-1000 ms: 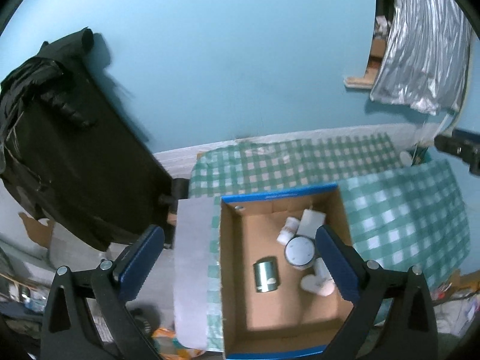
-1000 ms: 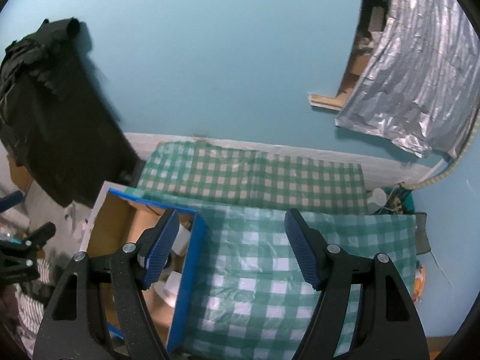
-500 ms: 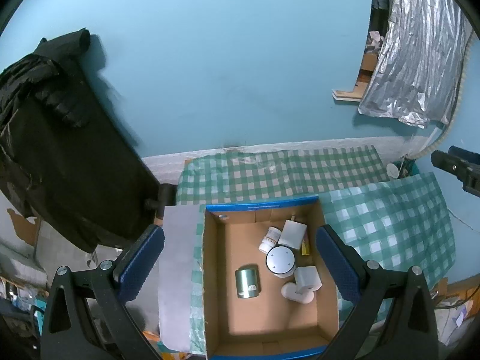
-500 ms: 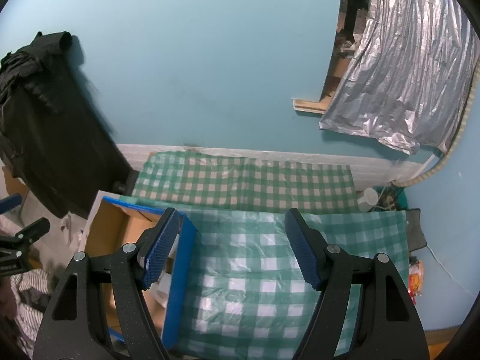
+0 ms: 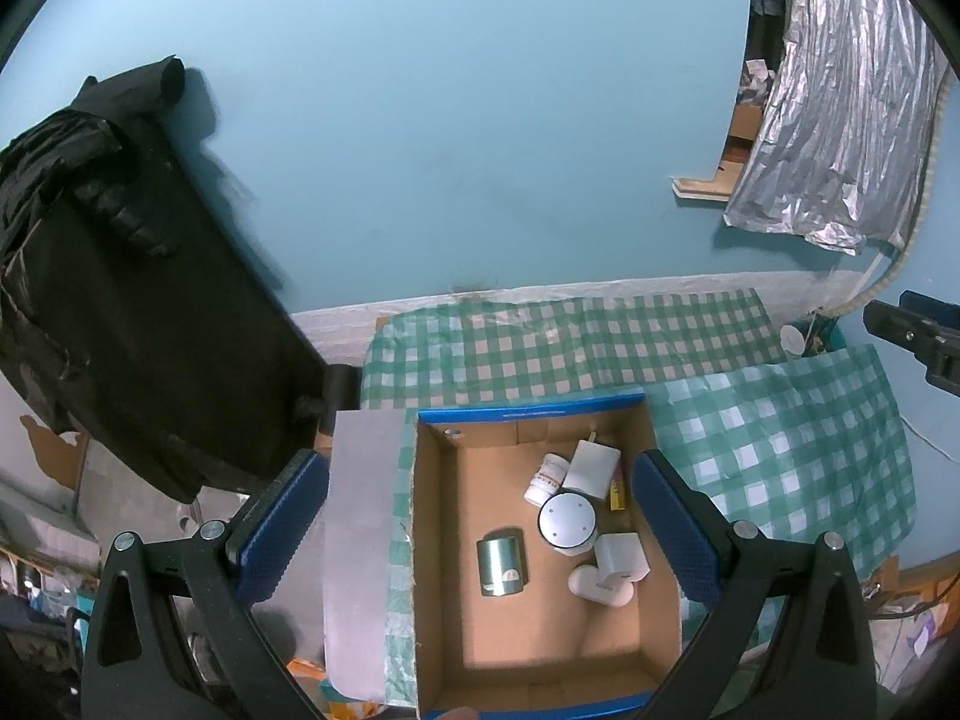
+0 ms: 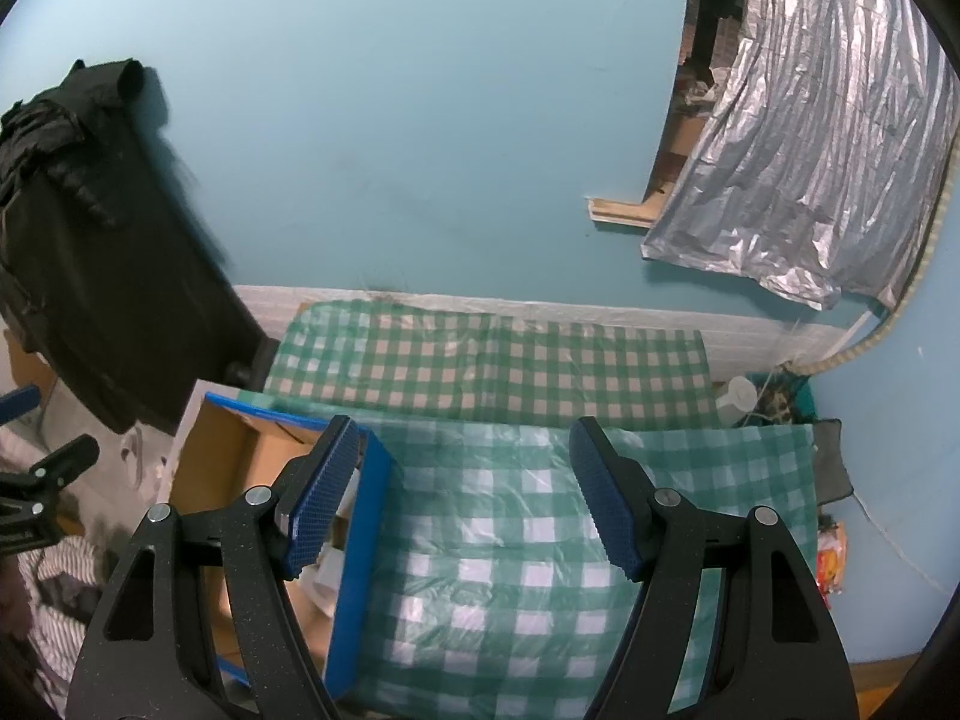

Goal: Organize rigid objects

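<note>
Now we are hovering the left gripper (image 5: 480,516) over the cardboard box (image 5: 429,546) holding a metal tin (image 5: 503,564) and white round container (image 5: 567,521), jaws released and empty; the right gripper (image 6: 462,498) is hanging released above the checked cloth (image 6: 510,546)

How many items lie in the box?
6 visible: a metal can at centre-left, a round white lid, a bottle, a flat white pack, a white cube and a capsule clustered right. Others may hide beneath.
</note>
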Available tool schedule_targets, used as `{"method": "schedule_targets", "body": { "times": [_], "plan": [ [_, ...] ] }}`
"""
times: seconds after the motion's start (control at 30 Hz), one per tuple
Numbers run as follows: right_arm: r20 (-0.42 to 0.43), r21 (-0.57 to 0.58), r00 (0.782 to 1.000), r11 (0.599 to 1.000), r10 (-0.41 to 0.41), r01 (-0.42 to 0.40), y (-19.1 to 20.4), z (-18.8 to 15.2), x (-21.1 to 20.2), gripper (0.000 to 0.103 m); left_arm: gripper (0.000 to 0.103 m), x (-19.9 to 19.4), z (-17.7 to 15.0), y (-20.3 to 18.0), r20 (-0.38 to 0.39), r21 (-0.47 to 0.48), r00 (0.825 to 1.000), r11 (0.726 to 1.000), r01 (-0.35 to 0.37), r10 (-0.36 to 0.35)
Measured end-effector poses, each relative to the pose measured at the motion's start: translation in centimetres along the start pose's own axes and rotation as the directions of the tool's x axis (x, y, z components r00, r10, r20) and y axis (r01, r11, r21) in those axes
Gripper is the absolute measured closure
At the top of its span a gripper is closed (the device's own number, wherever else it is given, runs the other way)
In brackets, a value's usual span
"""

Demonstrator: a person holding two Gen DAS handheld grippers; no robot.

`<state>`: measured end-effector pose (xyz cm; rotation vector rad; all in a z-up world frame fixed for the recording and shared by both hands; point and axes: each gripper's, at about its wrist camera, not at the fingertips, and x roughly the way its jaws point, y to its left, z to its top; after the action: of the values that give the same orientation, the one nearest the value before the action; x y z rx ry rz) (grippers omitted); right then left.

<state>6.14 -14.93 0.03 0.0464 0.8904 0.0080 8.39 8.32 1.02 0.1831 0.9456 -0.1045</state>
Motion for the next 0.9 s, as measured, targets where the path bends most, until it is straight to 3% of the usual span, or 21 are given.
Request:
{"method": "schedule_targets", "body": {
  "times": [0.9],
  "plan": [
    [-0.015, -0.013, 1.000, 1.000, 0.005, -0.005, 0.3, 0.2, 0.4, 0.031, 0.001, 0.1, -0.4, -1.1, -0.014, 0.042, 1.000, 0.999, -0.020, 0.020]
  ]
}}
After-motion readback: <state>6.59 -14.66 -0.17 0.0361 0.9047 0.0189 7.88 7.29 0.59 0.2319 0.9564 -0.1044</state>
